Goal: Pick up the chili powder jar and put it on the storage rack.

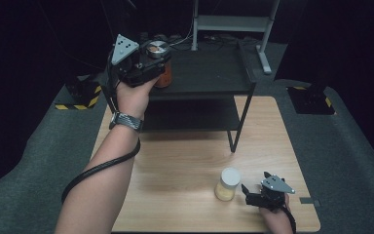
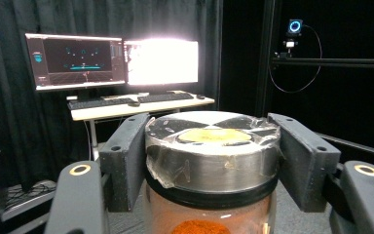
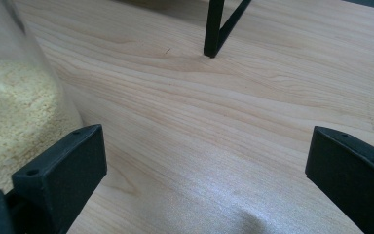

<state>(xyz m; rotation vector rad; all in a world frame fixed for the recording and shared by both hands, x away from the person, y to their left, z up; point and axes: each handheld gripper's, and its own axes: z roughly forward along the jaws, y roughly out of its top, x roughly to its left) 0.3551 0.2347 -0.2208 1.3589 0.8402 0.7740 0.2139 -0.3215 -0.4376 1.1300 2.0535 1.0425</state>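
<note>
Up on the black shelf, the left gripper clamps its fingers on a jar of orange powder, gripping its round metal lid, which is wrapped in crinkled clear film. Below, the right gripper rests wide open on the pale woodgrain table, just beside a white-capped jar of yellow grains. No writing is legible.

A clear glass jar of orange powder with a silver metal lid stands upright at eleven o'clock, on the top of the black metal shelf. At five o'clock on the light wooden table stands an upright clear jar of pale yellow grains with a white lid.
</note>
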